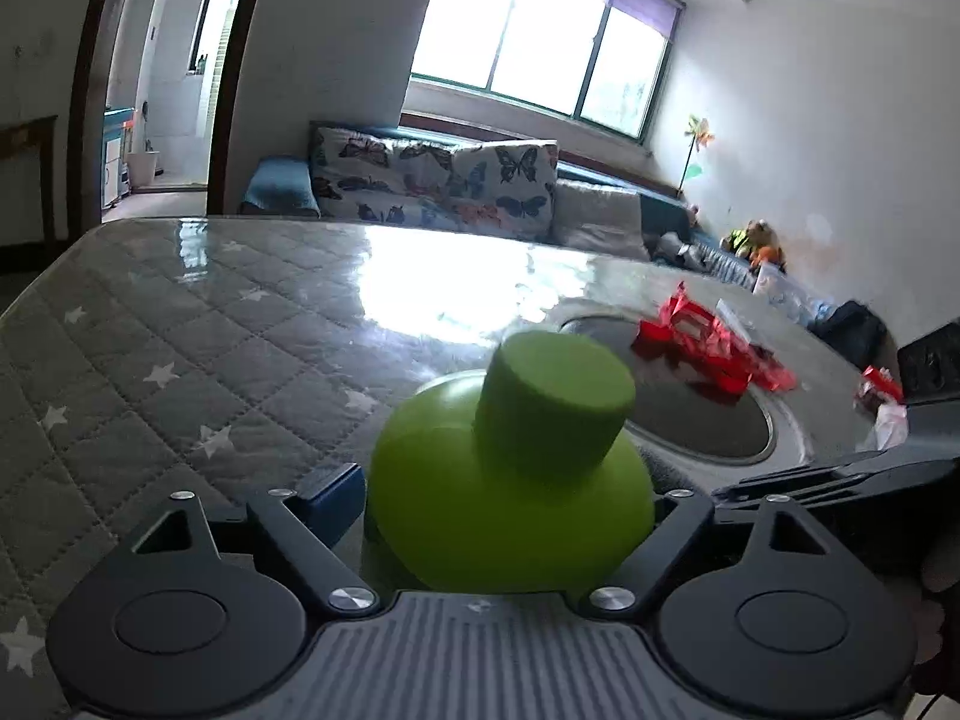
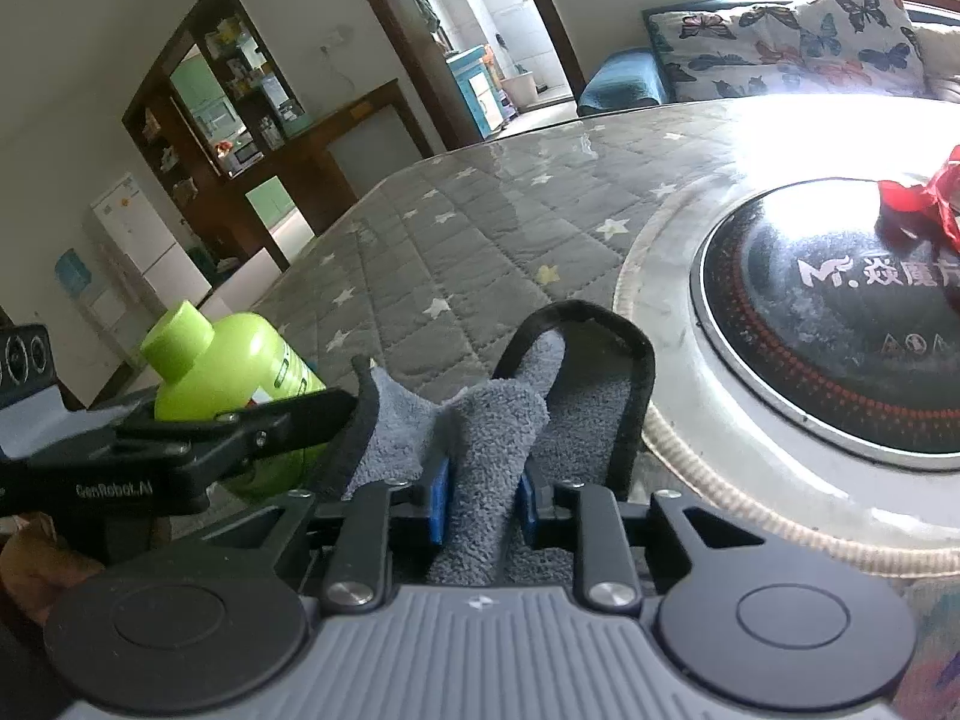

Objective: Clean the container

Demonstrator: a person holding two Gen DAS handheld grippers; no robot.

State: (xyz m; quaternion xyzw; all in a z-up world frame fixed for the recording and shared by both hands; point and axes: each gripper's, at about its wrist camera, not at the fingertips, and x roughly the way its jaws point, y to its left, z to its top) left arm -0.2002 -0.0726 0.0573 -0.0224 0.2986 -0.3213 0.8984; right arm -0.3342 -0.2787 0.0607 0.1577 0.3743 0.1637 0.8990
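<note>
Left wrist view: the left gripper [image 1: 510,516] has the green bottle [image 1: 510,480] between its jaws, which look closed against its rounded body; the right-hand contact is hidden behind the bottle.
Bottle: bright green plastic, squat body, broad cylindrical cap [image 1: 558,396] on top, upright or nearly so, over the near edge of the table [image 1: 180,324].
Table: grey quilted cover with white stars under a glossy sheet, which looks slick.
Table centre: a round black hob [image 2: 840,324] set into the top, red wrapping [image 1: 708,348] lying on it.
Right wrist view: the right gripper [image 2: 480,504] is clamped on a grey-blue cloth [image 2: 492,456], folds bunched between the blue pads [image 2: 438,504].
Cloth: soft terry with a dark bound edge, resting on the table near its front edge, just beside the hob's surround.
Handling, bottle: probably light, smooth and somewhat slippery (how full it is cannot be seen); grip the widest part of the body, not the cap.
Handling, cloth: limp, so it needs a firm pinch and pressure while wiping.
</note>
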